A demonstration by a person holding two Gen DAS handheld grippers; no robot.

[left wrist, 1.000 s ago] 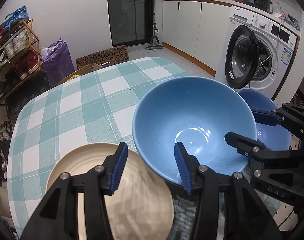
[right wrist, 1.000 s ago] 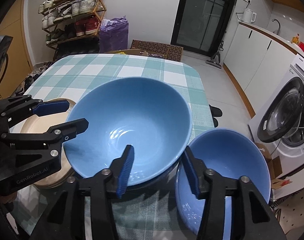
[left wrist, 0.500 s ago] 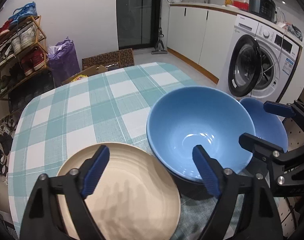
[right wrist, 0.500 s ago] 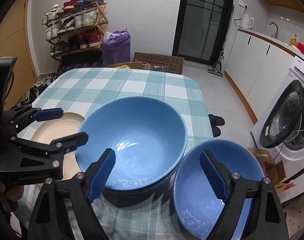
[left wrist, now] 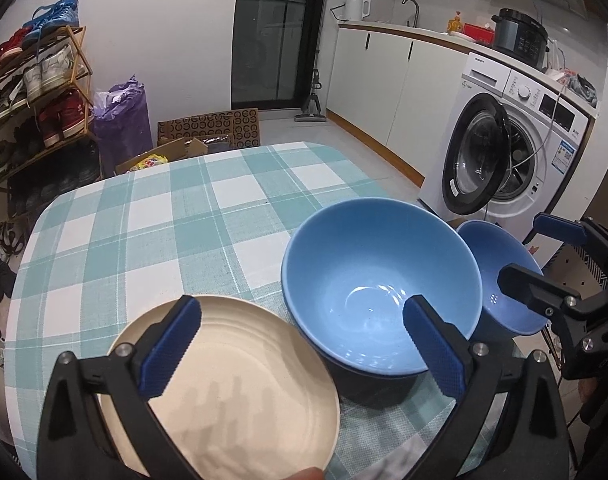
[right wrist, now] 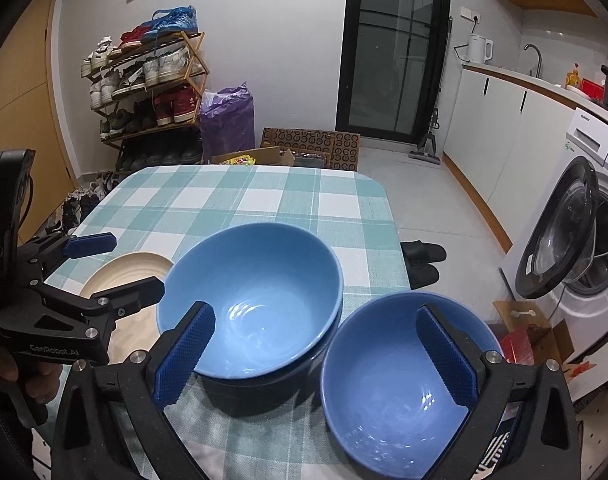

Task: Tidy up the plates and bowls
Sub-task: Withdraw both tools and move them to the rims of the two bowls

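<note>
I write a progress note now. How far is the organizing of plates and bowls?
Done: the large blue bowl sits nested on a darker bowl. In hand: nothing; the left gripper and right gripper have just been opening, with no dish pressed between their pads. Left: the smaller blue bowl and cream plate lie separately.
</note>
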